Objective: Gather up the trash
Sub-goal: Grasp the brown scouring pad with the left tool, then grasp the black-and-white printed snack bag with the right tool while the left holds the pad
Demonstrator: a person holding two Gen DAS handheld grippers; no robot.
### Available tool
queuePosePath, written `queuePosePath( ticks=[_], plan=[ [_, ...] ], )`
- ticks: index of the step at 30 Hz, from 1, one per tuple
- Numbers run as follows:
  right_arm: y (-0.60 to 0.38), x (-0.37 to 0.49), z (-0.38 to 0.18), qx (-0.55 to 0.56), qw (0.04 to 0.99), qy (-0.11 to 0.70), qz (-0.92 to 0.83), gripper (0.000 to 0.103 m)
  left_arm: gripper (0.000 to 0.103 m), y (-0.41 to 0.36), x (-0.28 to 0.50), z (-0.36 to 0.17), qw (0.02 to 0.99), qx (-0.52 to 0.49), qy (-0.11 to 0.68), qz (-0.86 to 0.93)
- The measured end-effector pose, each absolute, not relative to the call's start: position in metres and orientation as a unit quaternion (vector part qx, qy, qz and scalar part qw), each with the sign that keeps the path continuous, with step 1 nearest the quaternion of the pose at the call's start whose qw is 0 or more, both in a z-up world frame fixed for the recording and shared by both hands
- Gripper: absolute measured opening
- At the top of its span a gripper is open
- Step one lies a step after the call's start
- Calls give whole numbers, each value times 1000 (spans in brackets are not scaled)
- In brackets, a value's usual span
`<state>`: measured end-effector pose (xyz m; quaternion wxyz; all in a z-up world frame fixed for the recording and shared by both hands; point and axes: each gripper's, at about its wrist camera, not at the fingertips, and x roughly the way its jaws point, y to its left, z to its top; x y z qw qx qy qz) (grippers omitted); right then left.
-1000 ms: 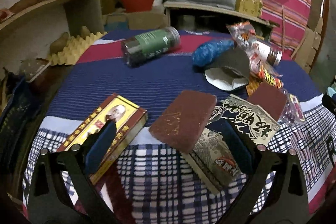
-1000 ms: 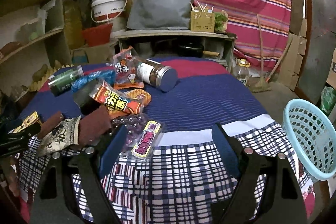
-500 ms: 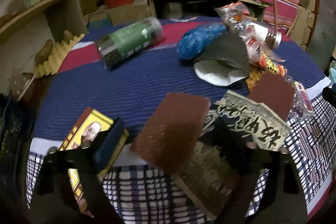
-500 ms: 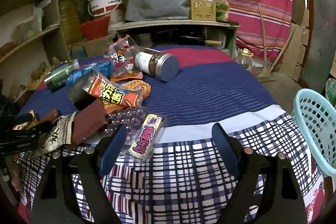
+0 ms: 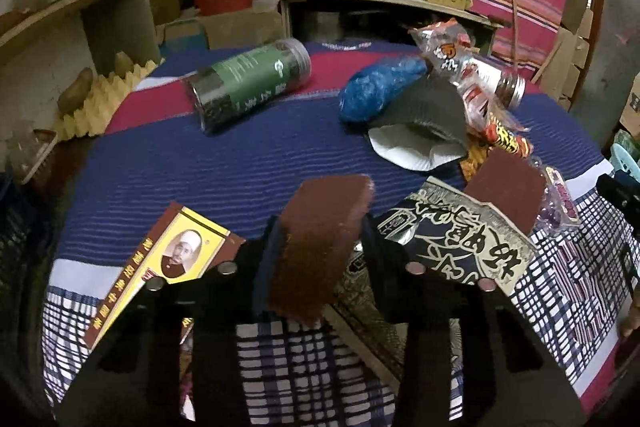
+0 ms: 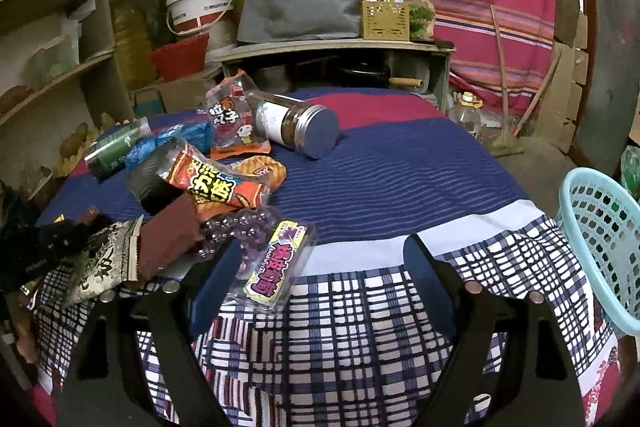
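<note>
Trash lies on a blue, red and checked tablecloth (image 6: pixel 400 167). In the left wrist view my left gripper (image 5: pixel 320 259) is closing, its pads pressing both sides of a tilted brown rectangular pad (image 5: pixel 320 227). Beside it lie a yellow-and-red box (image 5: pixel 168 259), a black-and-gold packet (image 5: pixel 460 247) and a second brown pad (image 5: pixel 506 187). My right gripper (image 6: pixel 320 279) hangs open over the checked cloth with nothing between its fingers. A clear purple candy tray (image 6: pixel 276 267) lies just by its left finger.
Farther back lie a green canister (image 5: pixel 248 83), a blue bag (image 5: pixel 376 87), a dark paper cup (image 5: pixel 424 123), orange snack bags (image 6: pixel 216 187) and a metal-lidded jar (image 6: pixel 296 125). A light-blue basket (image 6: pixel 600 239) stands right of the table. Shelves and a low cupboard crowd the back.
The left gripper's fingers have come together around the brown pad, which now stands tilted between them. The right gripper has stayed put and open.
</note>
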<state>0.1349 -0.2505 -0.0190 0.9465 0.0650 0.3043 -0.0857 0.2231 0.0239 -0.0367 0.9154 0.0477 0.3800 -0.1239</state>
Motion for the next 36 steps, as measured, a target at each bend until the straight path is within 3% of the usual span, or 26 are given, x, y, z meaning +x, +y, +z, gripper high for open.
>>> queuePosePath(
  ticks=[15, 26, 36],
  plan=[
    [-250, 134, -19, 73, 947, 302, -80, 82, 32, 16, 201, -37, 916, 88, 373, -121],
    [-247, 133, -19, 76, 949, 298, -69, 82, 17, 26, 198, -14, 924, 62, 358, -123],
    [-229, 133, -18, 69, 949, 304, -51, 82, 16, 35, 186, 5, 931, 58, 336, -130]
  ],
)
